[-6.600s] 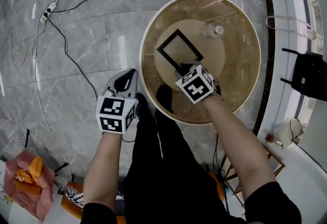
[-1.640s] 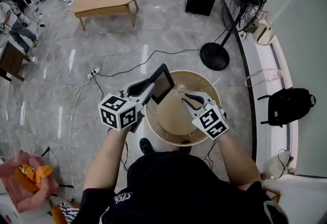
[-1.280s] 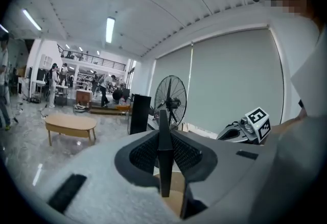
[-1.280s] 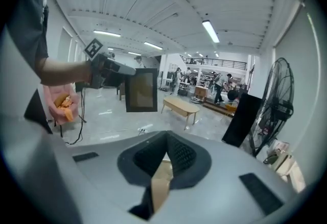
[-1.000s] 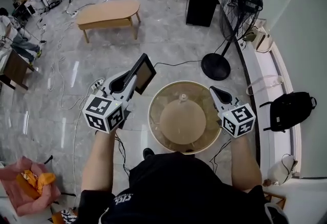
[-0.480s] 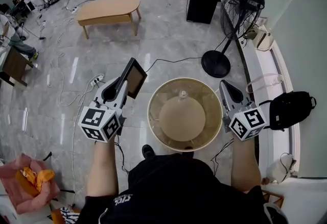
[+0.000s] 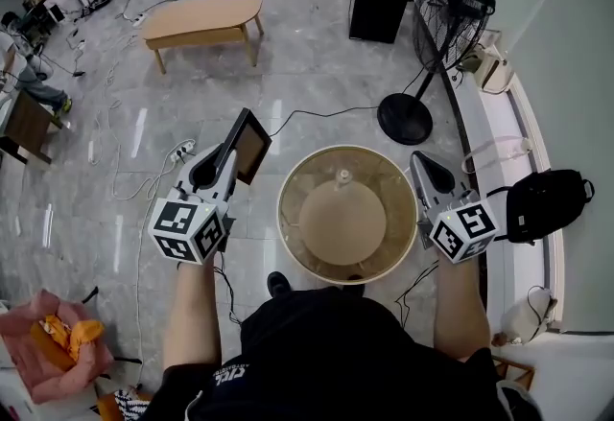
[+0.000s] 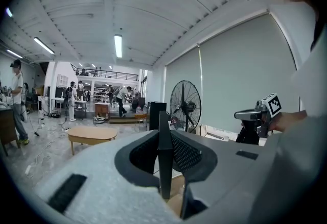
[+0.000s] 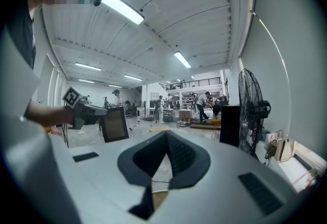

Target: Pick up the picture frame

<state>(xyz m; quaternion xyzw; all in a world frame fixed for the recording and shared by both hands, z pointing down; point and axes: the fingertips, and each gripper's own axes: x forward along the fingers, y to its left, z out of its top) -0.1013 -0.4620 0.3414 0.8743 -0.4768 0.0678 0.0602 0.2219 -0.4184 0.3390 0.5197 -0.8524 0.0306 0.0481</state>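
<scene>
We hold the picture frame (image 7: 252,145) in our left gripper (image 7: 233,147), left of centre in the head view, up over the grey floor (image 7: 192,74) just beside the round table (image 7: 284,218). The left gripper view shows it edge-on and upright, with the fingers (image 8: 186,154) gripping it from both sides. Our right gripper (image 7: 423,165) hangs at the table's right edge, its fingers (image 9: 181,159) pressed together with nothing between them.
</scene>
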